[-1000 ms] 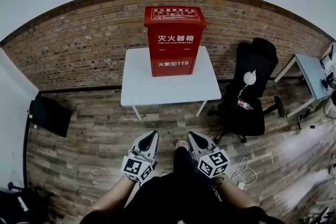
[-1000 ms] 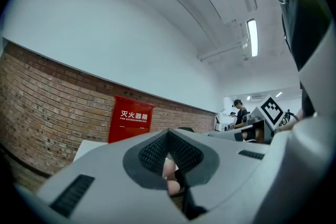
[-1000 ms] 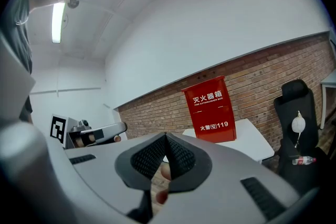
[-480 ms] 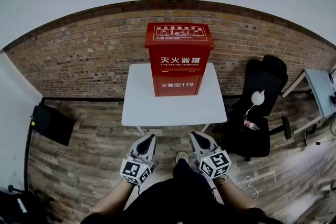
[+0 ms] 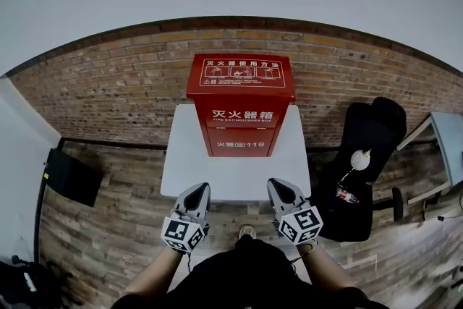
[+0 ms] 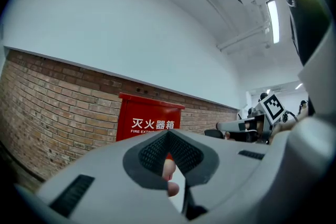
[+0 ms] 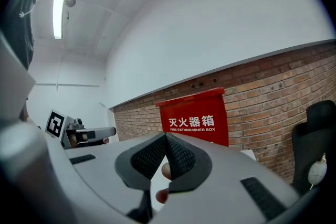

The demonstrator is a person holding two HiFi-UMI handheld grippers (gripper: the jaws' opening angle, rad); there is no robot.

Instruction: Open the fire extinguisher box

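A red fire extinguisher box [image 5: 241,105] stands upright on a white table [image 5: 235,170] against a brick wall, its lid down and white lettering on its front. Both gripper views also catch the box [image 6: 148,121] [image 7: 199,118] ahead. My left gripper [image 5: 198,189] hovers shut and empty just short of the table's near edge, left of centre. My right gripper [image 5: 278,186] hangs level with it on the right, also shut with nothing between its jaws. Neither touches the box.
A black office chair [image 5: 362,170] with a white lamp and a bottle on it stands right of the table. A dark flat panel [image 5: 69,176] leans at the left wall. A pale desk [image 5: 448,145] shows at far right. The floor is wood planks.
The view has closed in on the table and box, which now appear larger and lower in the frame. Both grippers have come up to the table's near edge, still shut.
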